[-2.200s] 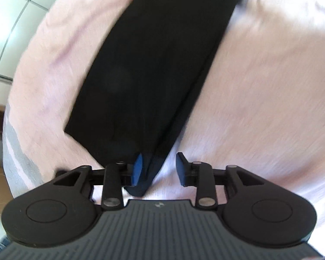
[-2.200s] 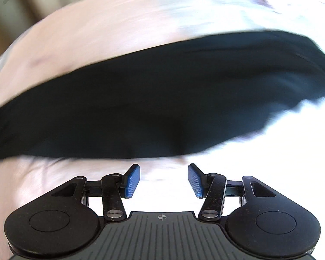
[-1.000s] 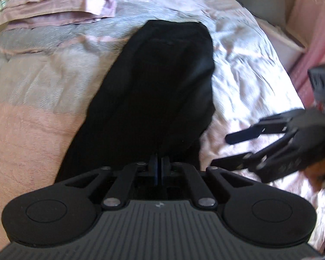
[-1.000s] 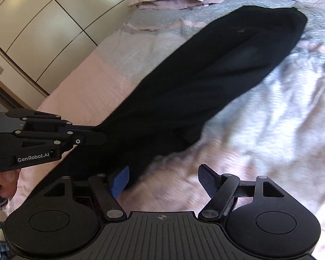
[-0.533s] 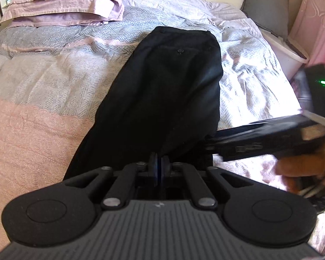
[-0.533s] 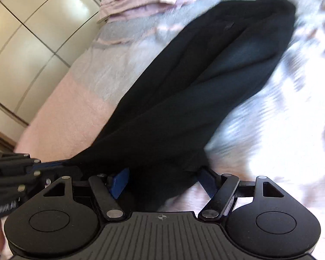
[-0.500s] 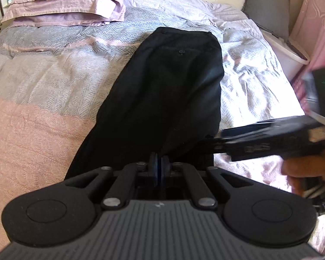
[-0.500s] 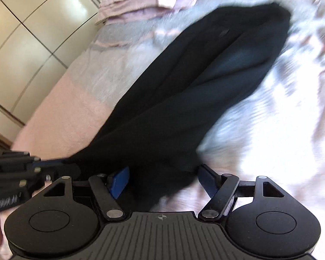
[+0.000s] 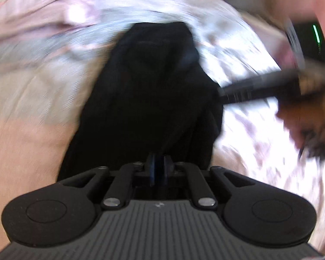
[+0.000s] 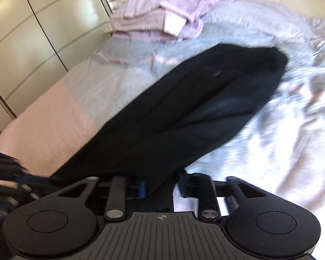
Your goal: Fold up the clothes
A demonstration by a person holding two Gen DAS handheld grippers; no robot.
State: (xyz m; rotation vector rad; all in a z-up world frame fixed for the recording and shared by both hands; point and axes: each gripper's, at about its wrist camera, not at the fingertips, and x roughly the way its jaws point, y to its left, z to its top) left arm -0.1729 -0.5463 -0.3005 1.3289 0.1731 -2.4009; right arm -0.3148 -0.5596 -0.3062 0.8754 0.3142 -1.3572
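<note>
Black trousers (image 10: 184, 112) lie lengthwise on the bed (image 10: 292, 143), waistband end w/ a small button toward the head of the bed, leg ends at the foot edge where both tools are. Left gripper (image 9: 159, 168): blue pads pressed nearly together w/ black cloth pinched betw them, so it's clamped on the trousers' hem; the fabric runs straight away from it up the bed. Left view is heavily motion-blurred, detail poor. Right gripper (image 10: 162, 187): jaws partly apart, a fold of the trousers' hem hanging betw the pads; left pad touches cloth, right pad sits just beside it — can't tell if it's actually gripping. In the right view the left tool shows blurred at the left edge, at the trousers' other hem corner. Bedcover pink near the foot edge, grey-lilac further up. Folded lilac bedding (image 10: 162, 19) stacked at the head-left corner of the bed. Cream wardrobe doors (image 10: 32, 39) beyond the bed's left side
</note>
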